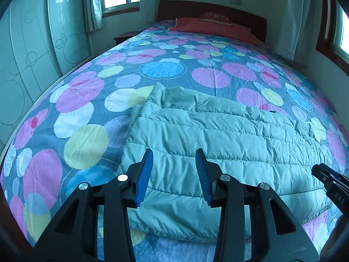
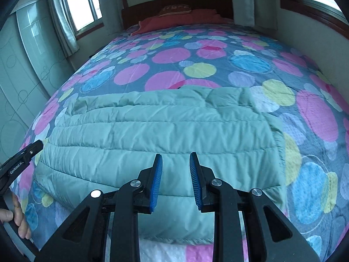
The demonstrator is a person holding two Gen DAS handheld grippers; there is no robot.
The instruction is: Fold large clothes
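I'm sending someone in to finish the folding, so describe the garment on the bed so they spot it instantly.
On the bed's spotted bedspread, look at the near end, away from the headboard. The puffy quilted jacket lies flat there, plain pale green where everything around it is coloured circles.

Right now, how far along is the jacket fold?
Done: the quilted jacket lies on the bedspread as a compact rectangular bundle, no sleeves sticking out, so at least one fold looks made. In hand: nothing; the left gripper and right gripper are both open above the near edge, fingers empty. Left: probably one more fold, if a smaller bundle is wanted.
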